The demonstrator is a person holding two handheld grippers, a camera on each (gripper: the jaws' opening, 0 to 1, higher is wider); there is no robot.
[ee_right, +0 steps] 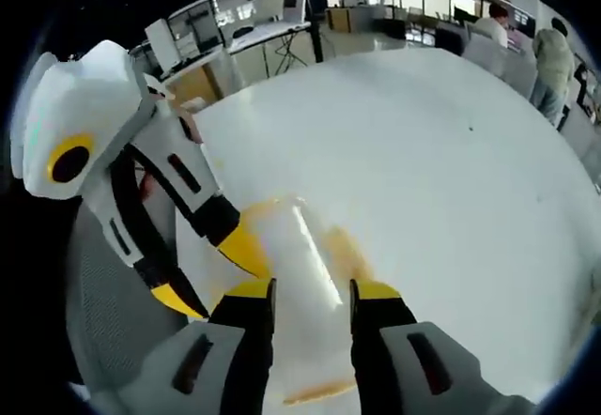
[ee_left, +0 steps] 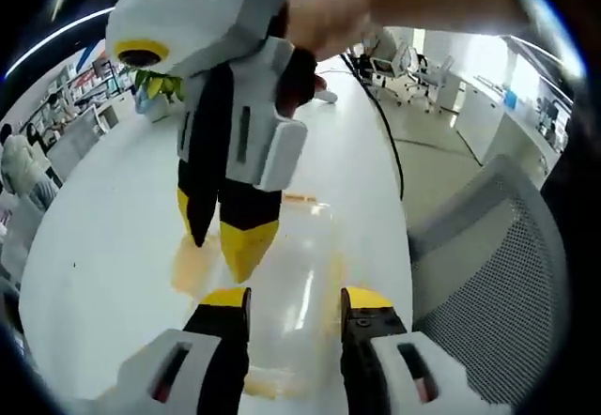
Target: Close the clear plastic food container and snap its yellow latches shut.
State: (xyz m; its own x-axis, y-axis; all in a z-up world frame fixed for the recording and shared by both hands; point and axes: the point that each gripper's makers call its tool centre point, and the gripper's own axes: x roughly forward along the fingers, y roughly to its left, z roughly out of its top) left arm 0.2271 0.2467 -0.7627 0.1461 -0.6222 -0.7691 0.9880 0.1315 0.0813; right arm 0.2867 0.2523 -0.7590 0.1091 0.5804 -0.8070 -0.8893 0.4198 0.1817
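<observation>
Left jaws: your left gripper (ee_left: 294,304) has its yellow-tipped jaws spread, with the clear container (ee_left: 282,284) lying between and just ahead of them; the tips sit at its near end, and whether they touch the plastic cannot be told.
Right jaws: your right gripper (ee_right: 311,293) is likewise spread, its tips over the container (ee_right: 300,274) from the opposite side; contact there cannot be told either.
Container: it lies flat on the white surface (ee_left: 113,246), directly under both pairs of jaws, with its lid lying over it; whether the lid is fully seated is too blurred to tell.
Latches: a yellow latch (ee_left: 192,263) shows through the plastic on the side left of your left jaws, another latch (ee_left: 333,288) along the side by the right tip, and a yellow edge (ee_left: 263,389) at the near end. Whether any is snapped down cannot be told.
Other gripper, seen from the left: your right gripper (ee_left: 221,246) comes down from above, its tips just beyond the left jaw, on or just over the container's left part; a hand (ee_left: 329,11) holds it.
Other gripper, seen from the right: your left gripper (ee_right: 211,269) enters from the left, one tip at the container's left edge.
Beyond the jaws: a grey mesh chair (ee_left: 498,274) stands right of the left jaws, beside the surface; office desks (ee_right: 254,30) and seated people (ee_right: 554,58) lie well beyond.
</observation>
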